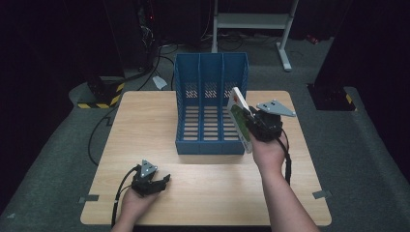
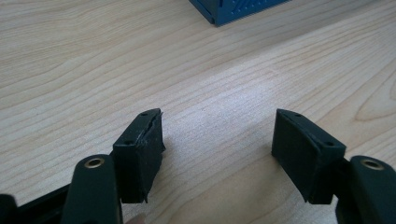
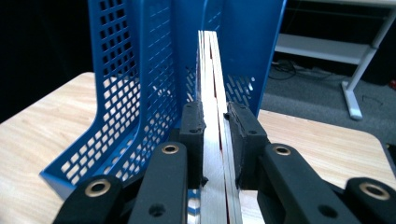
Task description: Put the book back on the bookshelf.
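A blue three-slot file rack [image 1: 211, 104] stands on the wooden table [image 1: 145, 121]. My right gripper [image 1: 251, 126] is shut on a thin book [image 1: 239, 118] with a white, green and red cover, held on edge above the table at the rack's front right corner. In the right gripper view the book [image 3: 211, 70] runs edge-on between the pads [image 3: 192, 122], lined up with the rack's [image 3: 130, 88] right side. My left gripper [image 1: 162, 182] rests low near the table's front left, open, with bare wood between its jaws [image 2: 217, 140].
A white metal stand [image 1: 251, 21] is on the floor behind the table. Black-and-yellow taped bases [image 1: 99, 94] sit on the floor at left and right. Cables run across the floor at the back left.
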Demonstrator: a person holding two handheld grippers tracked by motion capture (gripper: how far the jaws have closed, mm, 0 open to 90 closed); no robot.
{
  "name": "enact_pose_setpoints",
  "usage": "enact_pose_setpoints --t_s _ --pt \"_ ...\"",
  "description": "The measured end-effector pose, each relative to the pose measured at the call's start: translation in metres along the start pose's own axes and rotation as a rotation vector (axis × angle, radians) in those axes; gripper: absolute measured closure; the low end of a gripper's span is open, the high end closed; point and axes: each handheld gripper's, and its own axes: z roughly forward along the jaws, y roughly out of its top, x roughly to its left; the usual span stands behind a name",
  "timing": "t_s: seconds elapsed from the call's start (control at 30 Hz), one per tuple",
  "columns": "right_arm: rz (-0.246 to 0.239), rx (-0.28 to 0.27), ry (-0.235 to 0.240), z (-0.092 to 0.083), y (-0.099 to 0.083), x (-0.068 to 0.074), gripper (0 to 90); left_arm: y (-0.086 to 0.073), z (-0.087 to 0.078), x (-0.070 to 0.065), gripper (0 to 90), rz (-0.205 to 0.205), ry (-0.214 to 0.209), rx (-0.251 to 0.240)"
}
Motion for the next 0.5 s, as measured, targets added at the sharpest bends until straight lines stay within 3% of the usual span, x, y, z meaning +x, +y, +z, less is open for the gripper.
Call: enact_pose_setpoints --t_s 0.5 --pt "0.066 0.030 -0.087 0.049 0.011 -0.005 77.0 0.000 0.000 0.000 33.4 -0.005 -0.004 0.001"
